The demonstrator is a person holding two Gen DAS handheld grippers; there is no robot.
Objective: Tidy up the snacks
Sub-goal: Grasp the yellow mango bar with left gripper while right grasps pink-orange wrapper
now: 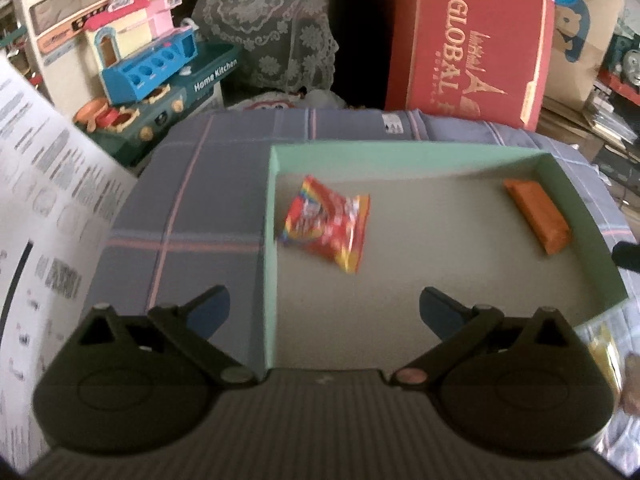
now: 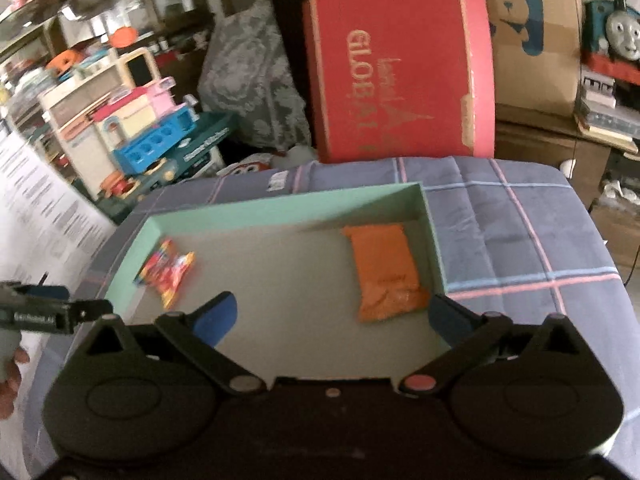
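A shallow green box (image 1: 400, 154) (image 2: 280, 204) lies on a plaid blue cloth. Inside it a red and yellow snack bag (image 1: 326, 226) (image 2: 168, 270) lies at the left, and an orange snack pack (image 1: 536, 214) (image 2: 386, 270) lies against the right wall. My left gripper (image 1: 324, 312) is open and empty, above the box's near left part, fingers astride its left wall. My right gripper (image 2: 332, 316) is open and empty above the box's near edge, just short of the orange pack. The left gripper also shows at the left edge of the right wrist view (image 2: 48, 312).
A red "GLOBAL" box (image 1: 472, 44) (image 2: 400, 68) stands behind the cloth. Toy kitchen sets (image 1: 148, 64) (image 2: 140, 128) are stacked at the back left. A printed white sheet (image 1: 44, 208) stands at the left. More wrapped snacks (image 1: 612, 356) lie outside the box at the near right.
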